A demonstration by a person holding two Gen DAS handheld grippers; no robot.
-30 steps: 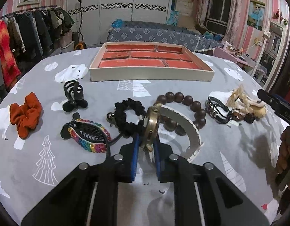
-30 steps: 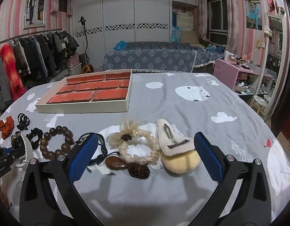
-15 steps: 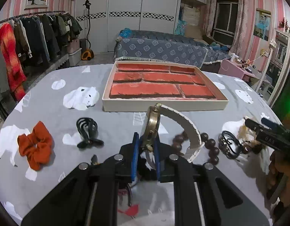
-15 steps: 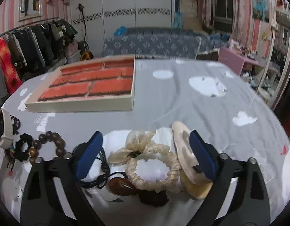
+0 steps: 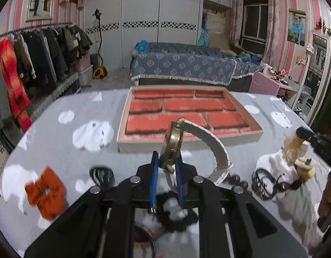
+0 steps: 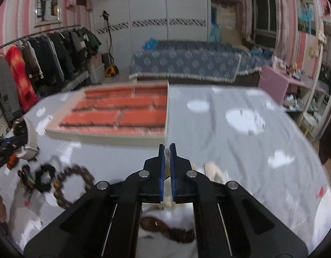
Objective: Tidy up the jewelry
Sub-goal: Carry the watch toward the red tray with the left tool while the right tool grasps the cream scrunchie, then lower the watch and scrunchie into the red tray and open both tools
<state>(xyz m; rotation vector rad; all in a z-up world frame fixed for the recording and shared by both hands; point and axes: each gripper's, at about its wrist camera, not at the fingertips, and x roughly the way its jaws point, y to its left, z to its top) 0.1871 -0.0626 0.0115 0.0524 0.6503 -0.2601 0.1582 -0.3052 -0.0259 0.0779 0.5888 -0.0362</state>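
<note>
My left gripper (image 5: 167, 161) is shut on a brass-cased watch (image 5: 173, 142) with a white strap (image 5: 217, 148), held above the grey cloth short of the tray (image 5: 243, 136) with red compartments. My right gripper (image 6: 166, 150) is shut on a cream scrunchie (image 6: 166, 154), mostly hidden between the pads; in the left wrist view it (image 5: 294, 146) hangs from that gripper at the right. The watch also shows at the left edge of the right wrist view (image 6: 30, 135). The tray (image 6: 105, 136) lies ahead and left of my right gripper.
On the cloth lie an orange scrunchie (image 5: 46, 194), a black claw clip (image 5: 102, 175), black cords (image 5: 263, 183), a cream hair clip (image 5: 305, 167), a wooden bead bracelet (image 6: 67, 185) and a black scrunchie (image 6: 44, 177). A clothes rack stands left, a bed behind.
My left gripper has lifted the watch and carried it toward the tray. My right gripper has closed on the cream scrunchie and raised it off the cloth.
</note>
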